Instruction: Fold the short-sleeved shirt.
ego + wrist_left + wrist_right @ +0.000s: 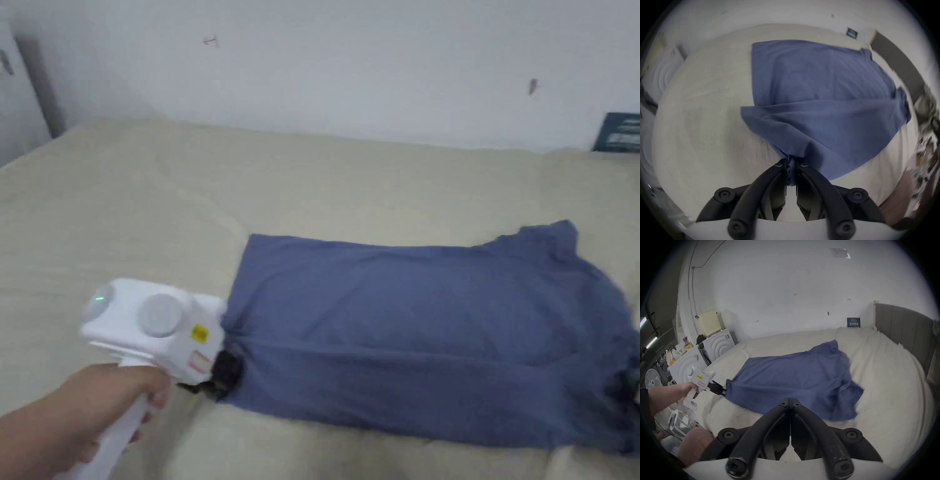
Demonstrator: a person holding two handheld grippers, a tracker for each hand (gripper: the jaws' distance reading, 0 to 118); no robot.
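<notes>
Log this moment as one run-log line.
stage: fold underway | left hand-held gripper: shut on shirt corner | right hand-held gripper: shut, holding nothing, above near edge of shirt | shirt: lengthwise on bed

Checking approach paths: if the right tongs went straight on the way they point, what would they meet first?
Most likely the blue shirt on the bed; the shut right tongs aim at its near edge, though depth is unclear.

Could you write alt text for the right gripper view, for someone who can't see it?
A blue short-sleeved shirt lies on a cream bed, its left corner pinched by the left claw held in a person's hand. In the foreground, the right claw is shut on nothing, near the shirt's closest edge.
</notes>
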